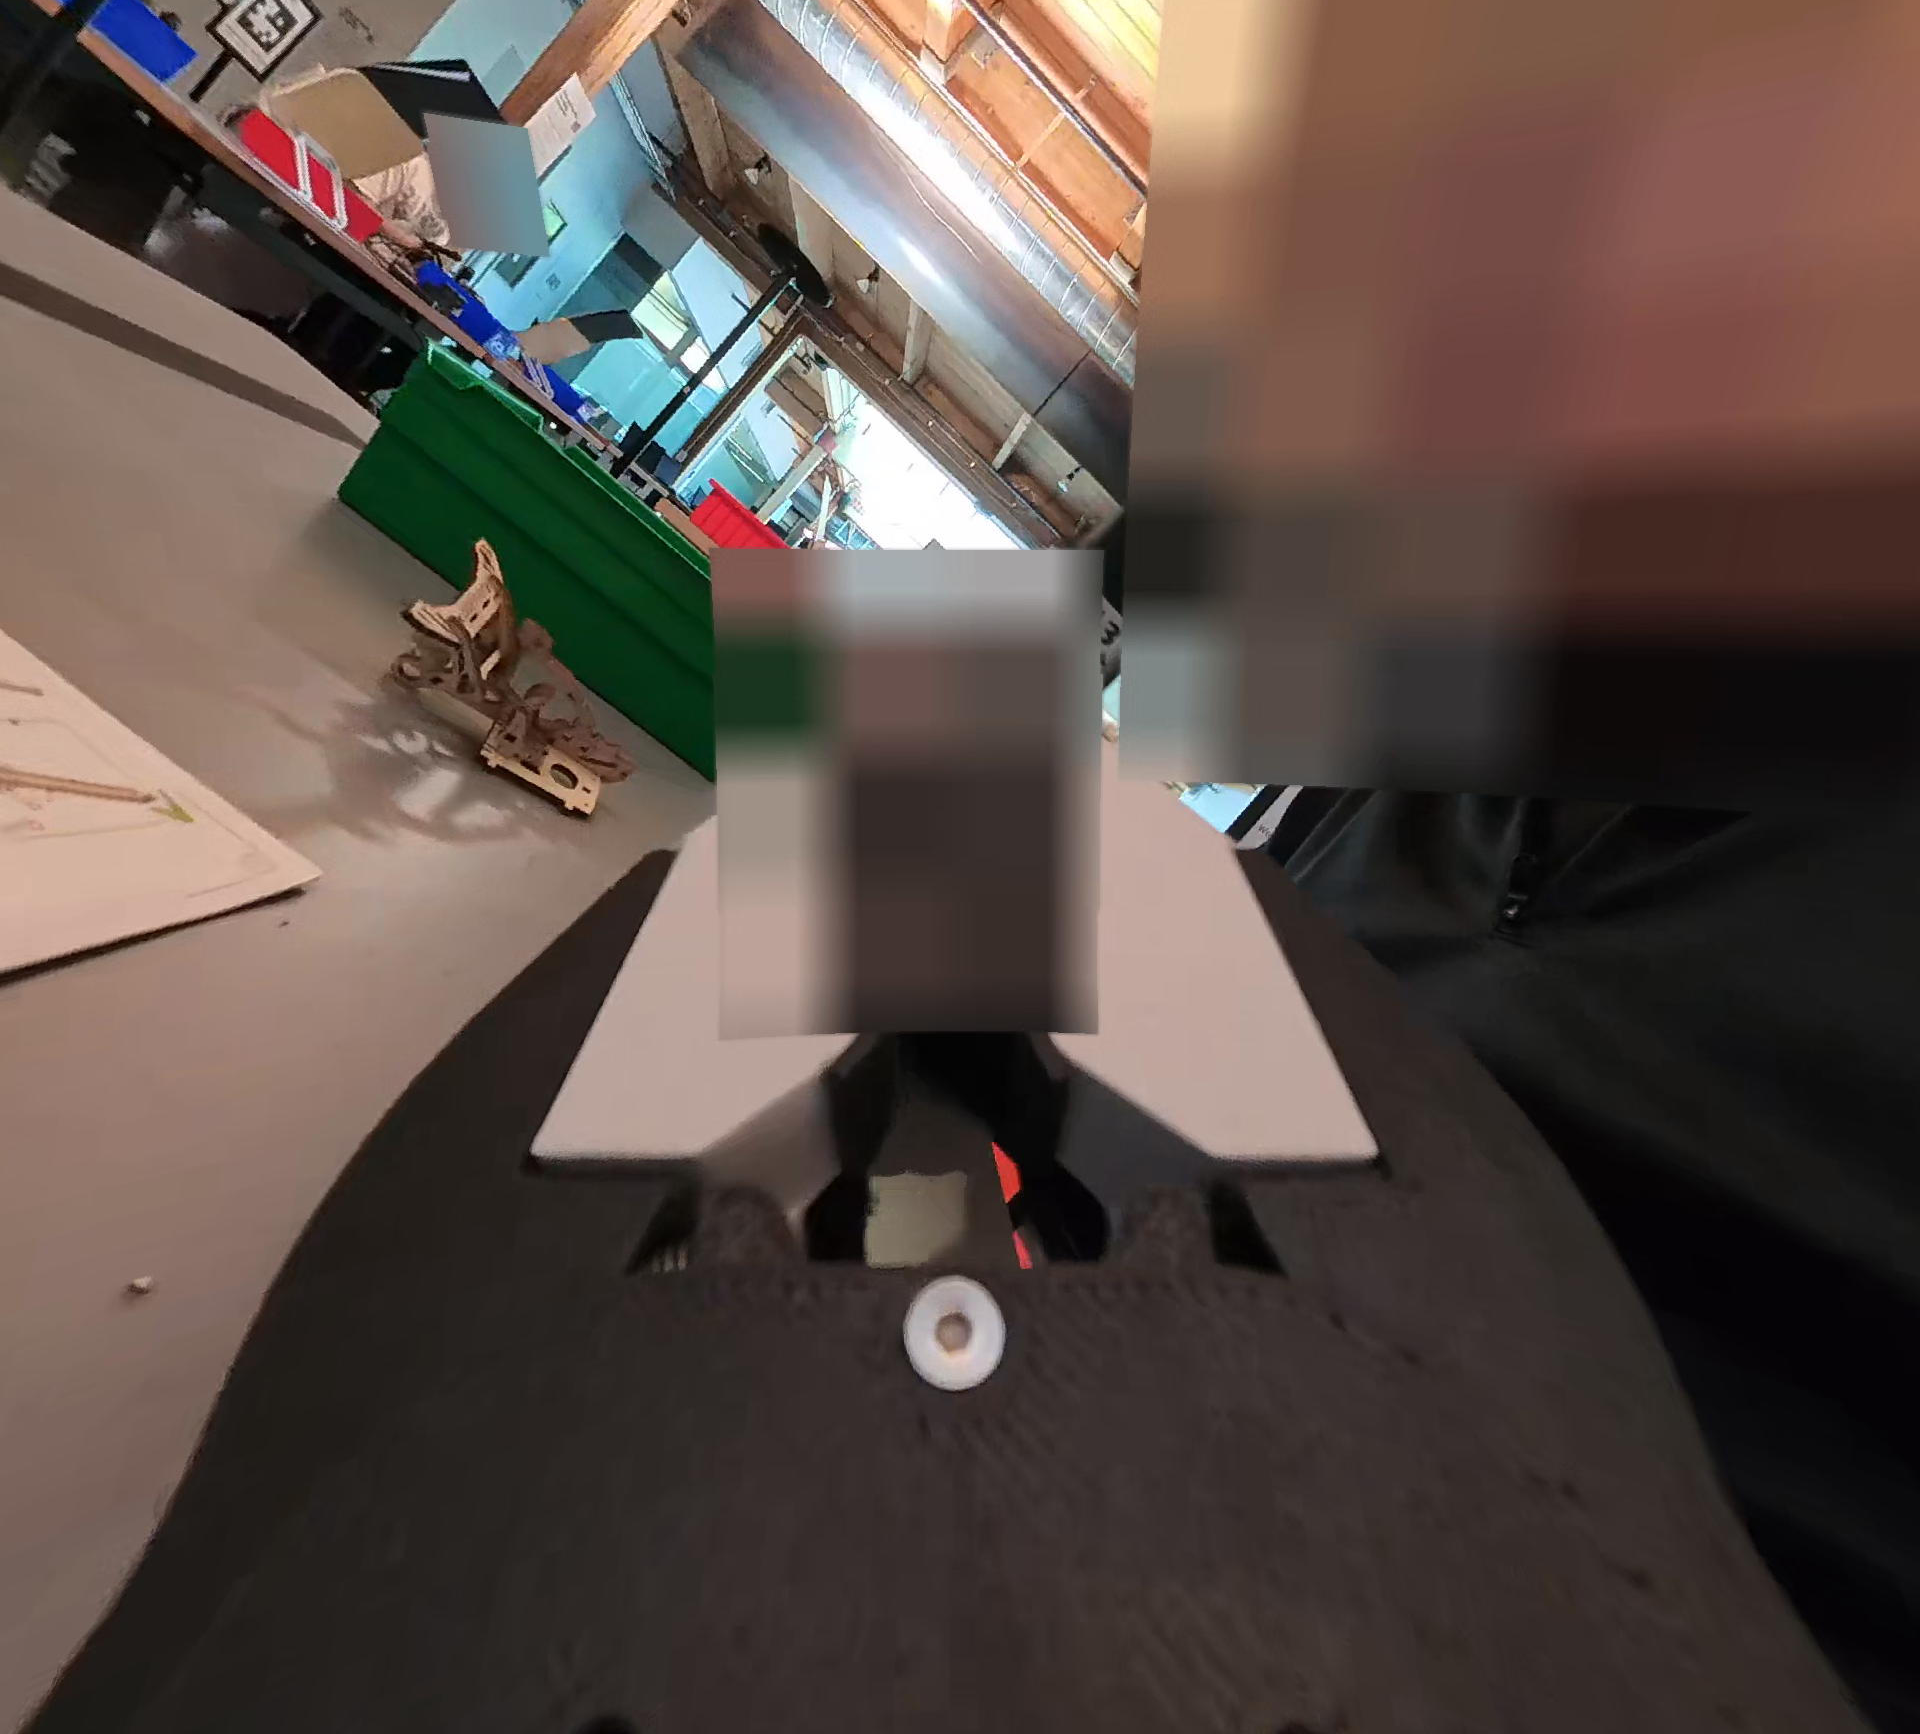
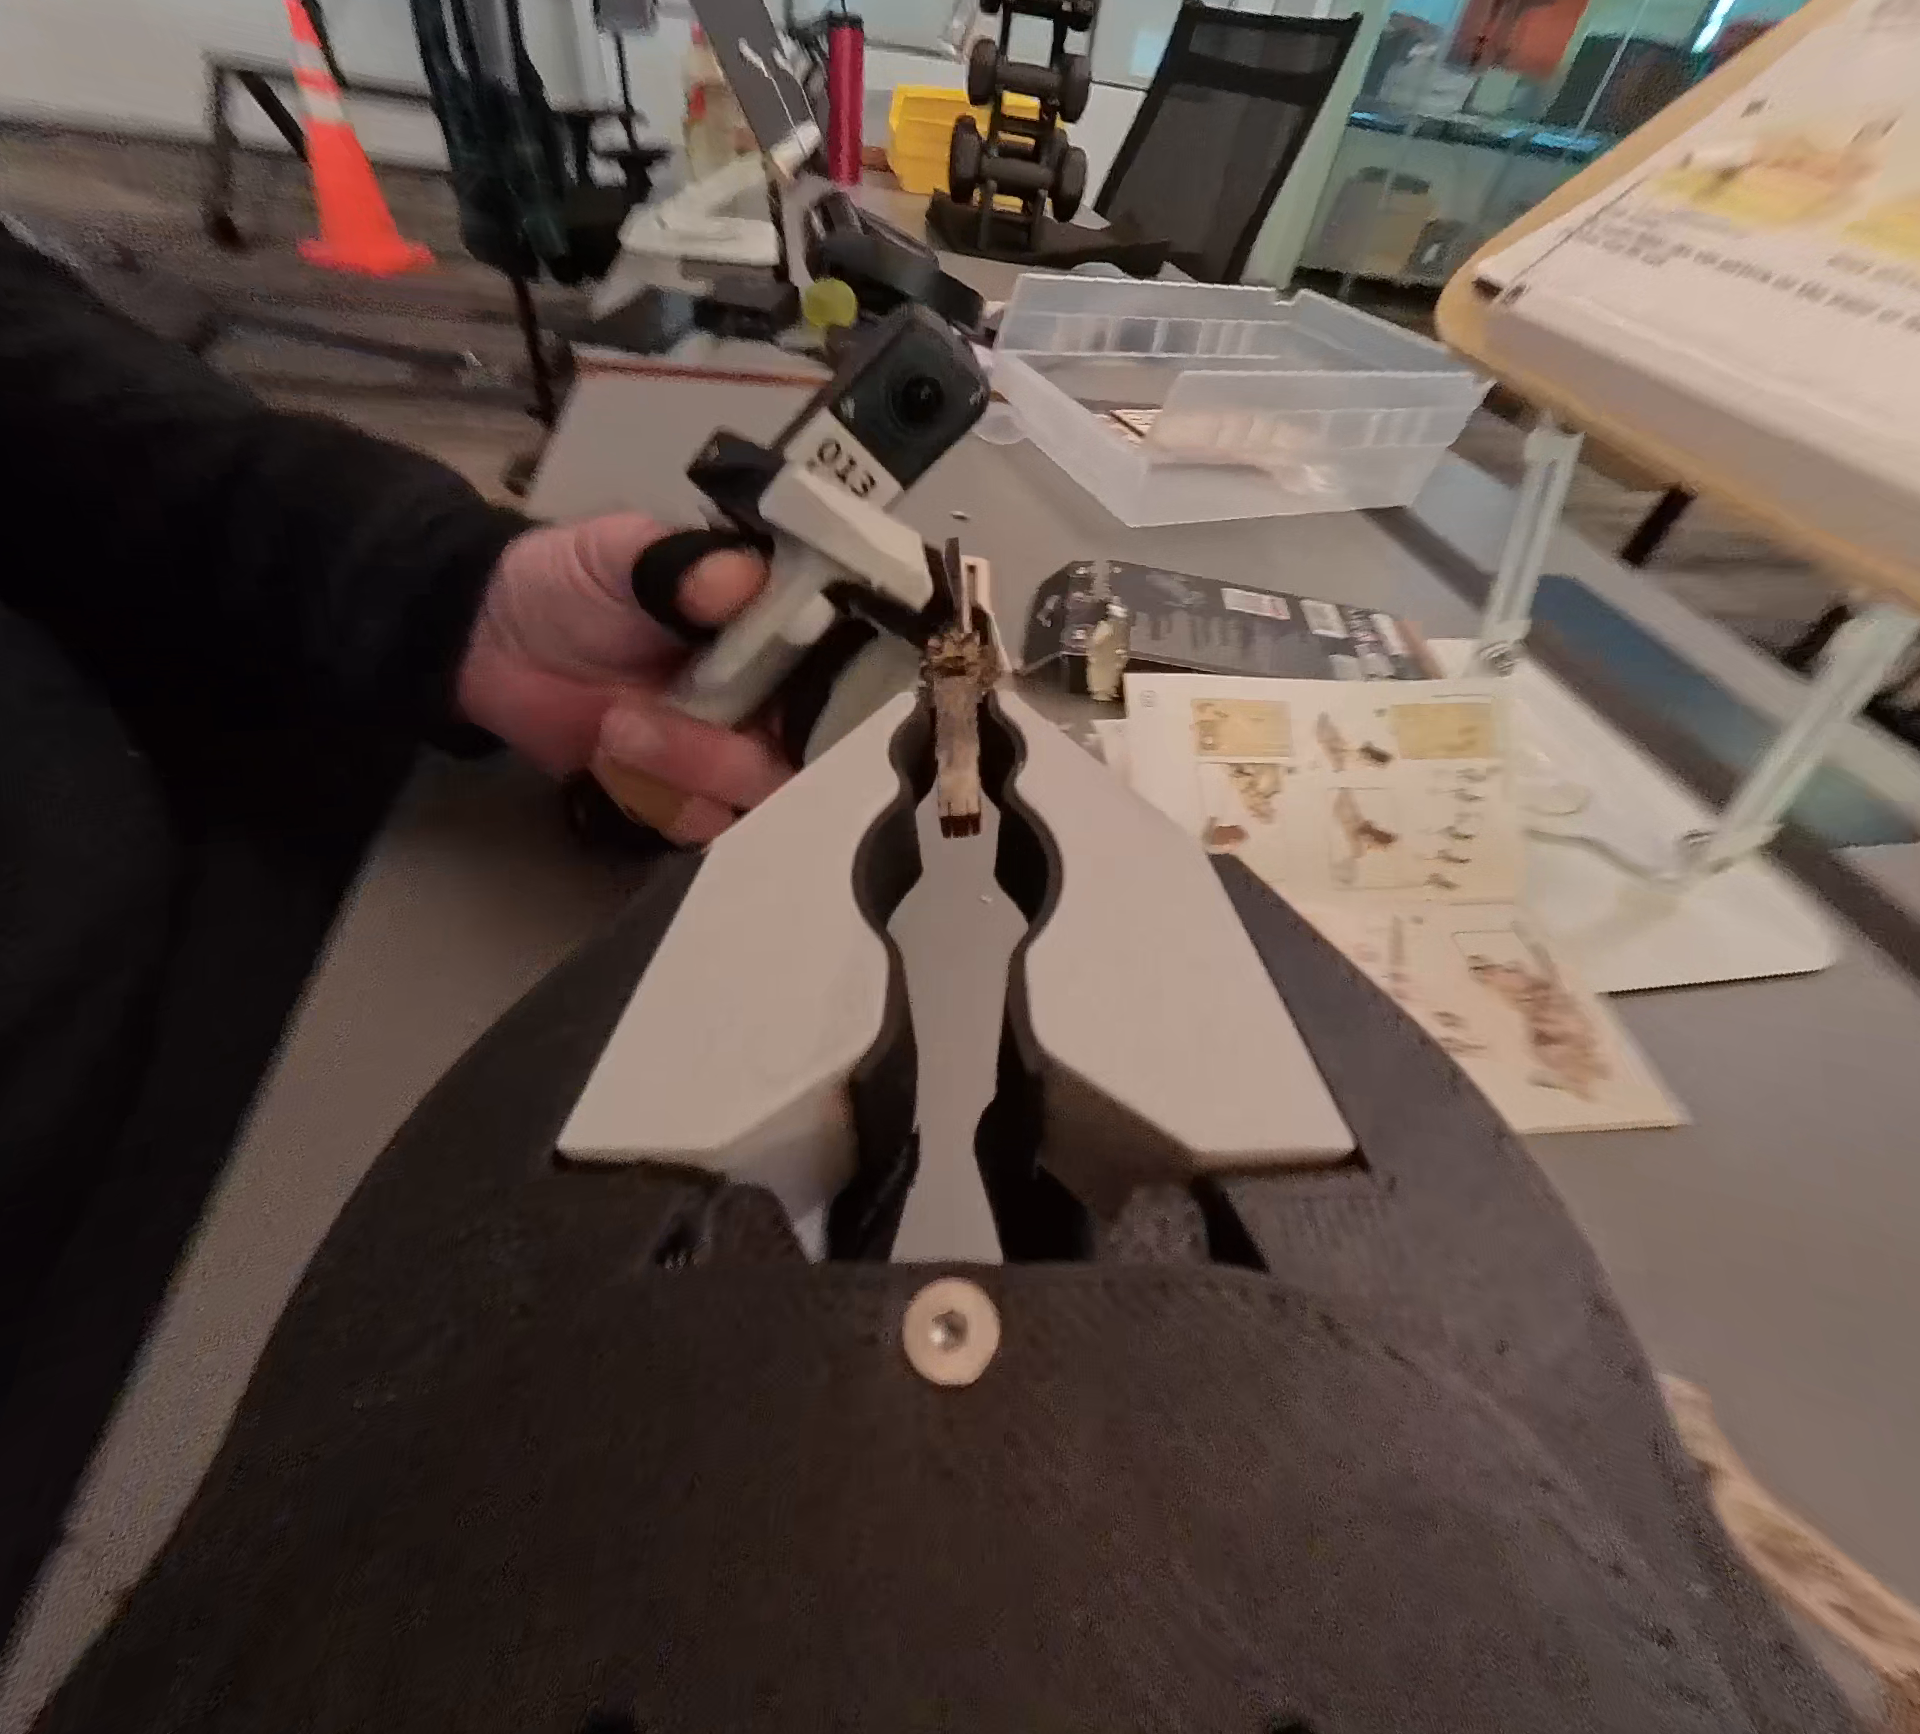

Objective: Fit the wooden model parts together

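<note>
In the right wrist view my right gripper [image 2: 954, 708] is shut on a small wooden part [image 2: 956, 785] that stands upright between its grey fingers. My left gripper [image 2: 963, 588], held in a hand [image 2: 582, 645], meets the top of the same part from the left with its fingers close together. In the left wrist view a mosaic patch hides the left fingertips; only the grey finger [image 1: 634, 1009] bases show, drawn close. A partly built wooden model [image 1: 509, 697] lies on the grey table [image 1: 208, 541], apart from both grippers.
A green bin [image 1: 540, 521] stands behind the model and a printed sheet [image 1: 104, 843] lies left. In the right wrist view there are a clear plastic tray [image 2: 1236, 406], a black card package [image 2: 1195, 614], instruction sheets [image 2: 1361, 811] and a booklet on a clear stand [image 2: 1714, 250]. My two grippers' fingertips are within a few centimetres of each other. The partly built wooden model [image 1: 509, 697] is about 25 cm from both grippers' fingertips.
</note>
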The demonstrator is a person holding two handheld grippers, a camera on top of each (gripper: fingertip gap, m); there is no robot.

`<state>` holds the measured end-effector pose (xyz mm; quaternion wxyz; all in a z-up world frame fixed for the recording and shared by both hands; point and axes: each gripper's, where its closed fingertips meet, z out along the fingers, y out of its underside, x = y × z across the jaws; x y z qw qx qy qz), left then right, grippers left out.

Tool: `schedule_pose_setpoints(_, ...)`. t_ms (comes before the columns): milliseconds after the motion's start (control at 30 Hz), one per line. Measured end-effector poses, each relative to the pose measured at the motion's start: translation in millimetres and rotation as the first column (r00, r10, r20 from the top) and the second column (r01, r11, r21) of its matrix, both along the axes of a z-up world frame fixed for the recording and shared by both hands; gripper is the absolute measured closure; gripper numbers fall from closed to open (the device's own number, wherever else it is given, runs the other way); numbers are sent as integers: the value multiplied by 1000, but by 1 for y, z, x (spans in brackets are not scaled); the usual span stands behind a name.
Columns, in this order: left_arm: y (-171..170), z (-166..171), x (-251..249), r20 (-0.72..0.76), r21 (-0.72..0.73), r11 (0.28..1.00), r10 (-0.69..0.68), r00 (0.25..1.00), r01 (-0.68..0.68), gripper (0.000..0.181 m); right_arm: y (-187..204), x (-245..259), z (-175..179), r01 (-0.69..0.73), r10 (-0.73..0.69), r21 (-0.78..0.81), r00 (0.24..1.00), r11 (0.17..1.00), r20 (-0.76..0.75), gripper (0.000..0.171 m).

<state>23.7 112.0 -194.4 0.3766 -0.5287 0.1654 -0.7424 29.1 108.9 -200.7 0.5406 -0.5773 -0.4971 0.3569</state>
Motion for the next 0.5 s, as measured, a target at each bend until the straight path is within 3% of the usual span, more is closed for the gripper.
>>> schedule_pose_setpoints(33, 1, 1, -2, -9, 4, 1000, -3, 1000, 3, 161, 0, 0, -1, 19, -21, 75, 999, 997, 34, 166)
schedule_pose_setpoints(167, 6, 7, -10, 10, 2, 1000, -9, 1000, 9, 166, -4, -4, -1, 70, -138, 397, 980, 915, 144, 166)
schedule_pose_setpoints(267, 2, 13, -13, 60, 5, 998, -56, 997, 56, 175, -8, -6, 2, 80, -205, 550, 964, 831, 170, 166)
schedule_pose_setpoints(367, -1, 18, -15, 93, 18, 997, -73, 993, 72, 175, -10, -7, 5, 88, -252, 636, 952, 766, 172, 166)
schedule_pose_setpoints(500, -2, 19, -15, 124, 15, 996, -90, 988, 89, 175, -12, -8, 9, 97, -260, 655, 953, 749, 156, 166)
